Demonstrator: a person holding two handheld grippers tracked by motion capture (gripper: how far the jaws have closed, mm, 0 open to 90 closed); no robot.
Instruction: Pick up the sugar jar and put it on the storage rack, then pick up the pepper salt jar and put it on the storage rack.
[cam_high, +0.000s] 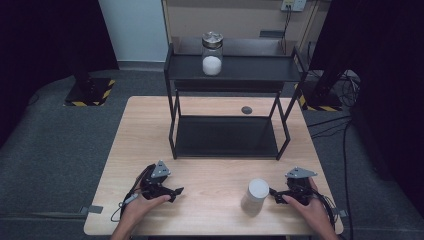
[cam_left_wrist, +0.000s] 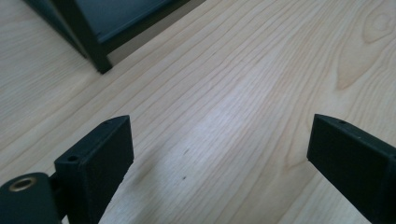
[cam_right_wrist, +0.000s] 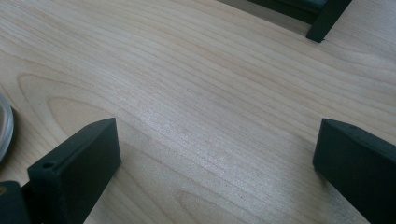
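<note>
Near right on the table (cam_high: 210, 210): white-capped jar (cam_high: 255, 196), upright, free-standing, just left of the right gripper (cam_high: 274, 194). Shows in the right gripper view as a pale curved sliver at the left edge, outside the fingers (cam_right_wrist: 74, 172) rather than between them. Fingers of that gripper spread wide, pinching nothing, low over bare wood. Left gripper (cam_high: 176, 191) well apart at near left, fingers (cam_left_wrist: 93, 158) likewise spread and empty.

Main hazard, judged from this layout: a sideways knock. With the jar beside the line of the right fingers, not on it, a straight push forward probably catches the wall with one finger only and shoves or tips it leftward. Tall, narrow shape, so likely to topple and roll toward the near edge. Better lined up first, then closed.

Second hazard: a grip too high. Pinching at the cap instead of the body could let the smooth wall slip or swing once lifted.

Farther out: black rack (cam_high: 227, 70) at the far side, with a glass jar (cam_high: 212, 54) already on its top shelf. Possible clash with a rack post or that jar if carried there low or fast. Left gripper too far off to steady anything in time.
</note>
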